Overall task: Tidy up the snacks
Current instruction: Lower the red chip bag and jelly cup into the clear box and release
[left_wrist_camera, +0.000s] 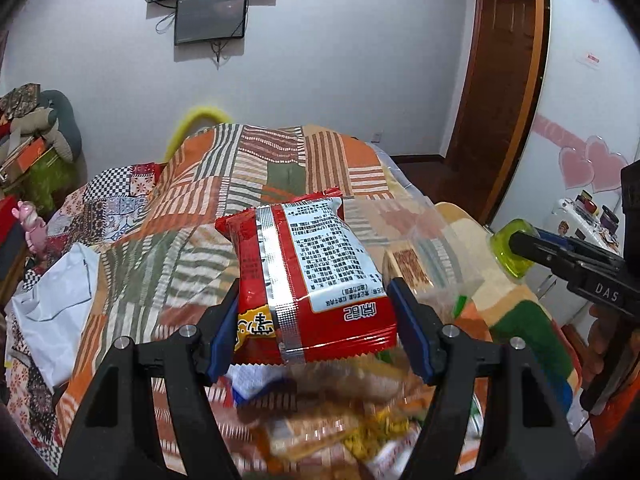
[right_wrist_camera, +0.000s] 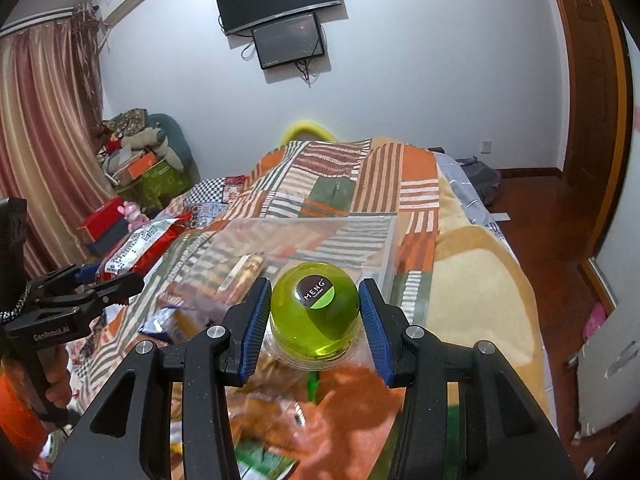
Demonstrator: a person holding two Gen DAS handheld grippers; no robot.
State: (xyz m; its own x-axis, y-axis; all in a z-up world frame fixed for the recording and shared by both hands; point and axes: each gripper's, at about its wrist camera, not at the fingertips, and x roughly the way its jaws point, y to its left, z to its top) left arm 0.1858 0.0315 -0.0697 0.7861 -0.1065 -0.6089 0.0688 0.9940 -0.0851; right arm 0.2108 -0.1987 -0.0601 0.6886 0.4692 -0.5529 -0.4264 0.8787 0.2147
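Above the bed [left_wrist_camera: 256, 168], the left gripper [left_wrist_camera: 316, 316] is holding a red snack packet [left_wrist_camera: 308, 272], its blue fingers [left_wrist_camera: 412, 332] clamped on the packet's two long sides. The packet is pointing away from the camera, long axis running toward the foot of the bed, printed back panel facing up. The right gripper [right_wrist_camera: 316, 320] is carrying a green jelly cup [right_wrist_camera: 316, 312], fingers [right_wrist_camera: 256, 320] pressed against its sides, with the labelled round end facing the camera. A clear plastic box [right_wrist_camera: 320, 240] is sitting on the patchwork quilt just beyond the cup, with a wrapped snack bar [right_wrist_camera: 244, 272] inside. Blurred loose snack packs [left_wrist_camera: 340, 420] are lying under both grippers. Only the right wrist view is showing the striped curtain [right_wrist_camera: 44, 128]; only the left wrist view is showing the pink heart stickers [left_wrist_camera: 592, 168].
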